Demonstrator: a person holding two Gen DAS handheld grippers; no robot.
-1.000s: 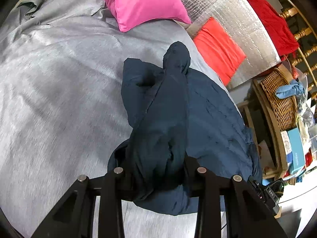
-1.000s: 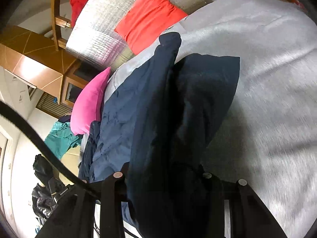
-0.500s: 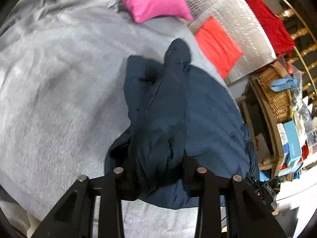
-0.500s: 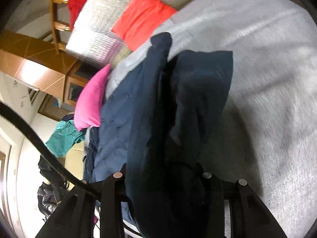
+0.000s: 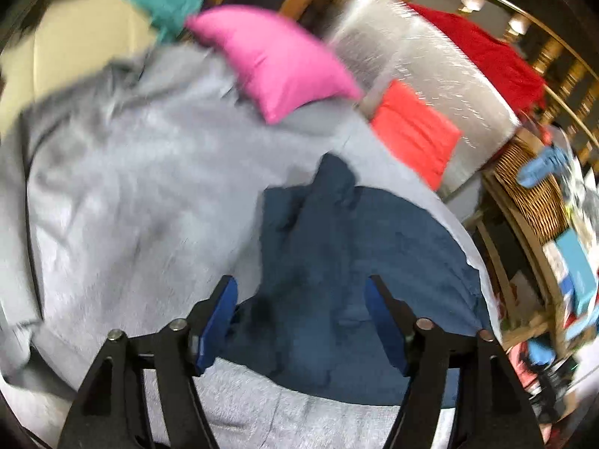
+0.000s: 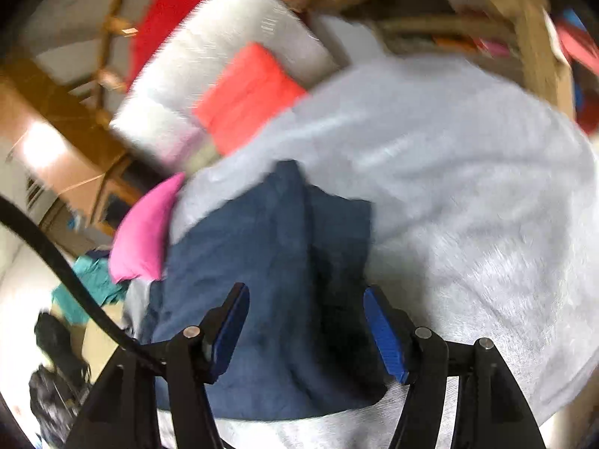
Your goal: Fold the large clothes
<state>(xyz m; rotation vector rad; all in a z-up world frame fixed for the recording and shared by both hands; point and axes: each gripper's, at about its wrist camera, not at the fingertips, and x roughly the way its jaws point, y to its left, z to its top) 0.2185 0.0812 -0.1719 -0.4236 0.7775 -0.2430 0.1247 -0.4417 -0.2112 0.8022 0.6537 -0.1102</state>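
A dark navy garment (image 5: pixel 348 273) lies folded on a grey bedspread (image 5: pixel 123 194). It also shows in the right wrist view (image 6: pixel 269 280), with a folded strip running up its middle. My left gripper (image 5: pixel 301 292) is open and empty, above the garment's near edge. My right gripper (image 6: pixel 305 299) is open and empty, above the same garment's near edge. Both views are motion blurred.
A pink pillow (image 5: pixel 277 60), a red-orange cushion (image 5: pixel 411 131) and a silver quilted pad (image 5: pixel 419 60) lie at the bed's head. A wicker basket (image 5: pixel 531 187) and a cluttered shelf stand to the right. Teal clothing (image 6: pixel 90 284) lies beside the bed.
Both grippers were shut on the navy garment and have opened. The garment dropped flat on the bed. Both cameras pulled back and up.
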